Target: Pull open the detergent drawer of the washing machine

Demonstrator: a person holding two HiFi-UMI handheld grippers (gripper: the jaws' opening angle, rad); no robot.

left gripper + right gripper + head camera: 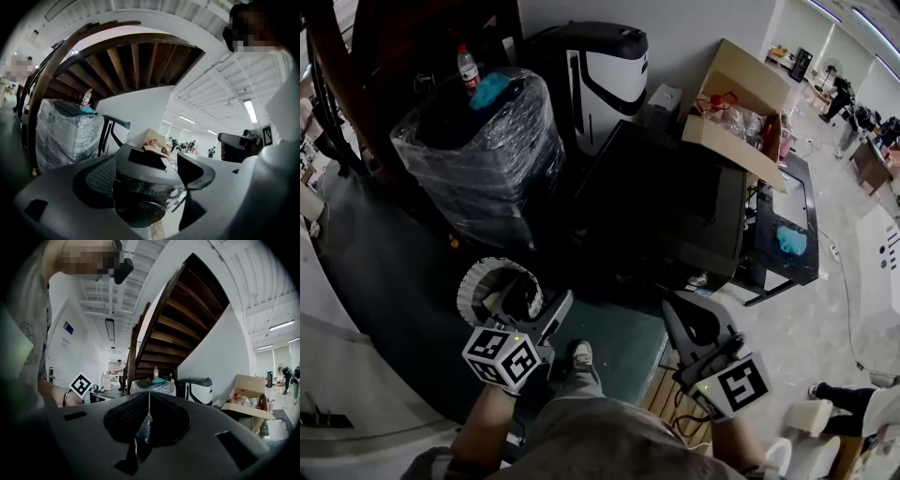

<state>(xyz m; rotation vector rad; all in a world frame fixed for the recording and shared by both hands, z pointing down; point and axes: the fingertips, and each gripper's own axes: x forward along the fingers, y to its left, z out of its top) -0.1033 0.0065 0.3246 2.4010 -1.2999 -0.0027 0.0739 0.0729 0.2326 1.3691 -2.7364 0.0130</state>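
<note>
1. Nearest, above the person's legs (581,427): left gripper (146,174), jaws spread wide, nothing gripped, aimed at the machine's front.
2. Beside it: right gripper (149,401), jaws pressed together on nothing, pointed more toward the plastic-wrapped appliance (478,150).
3. Further off, well apart from both grippers: the dark washing machine (666,197), front panel turned toward the person, cardboard box (741,94) at its far corner.
4. On that front panel, the detergent drawer: too dark to pick out. Nothing seen jutting forward, so judged shut.
5. Done, by the look of it: nothing beyond facing the machine.
6. Left to do: closing the gap, taking hold of the drawer front, pulling it straight out.
</note>
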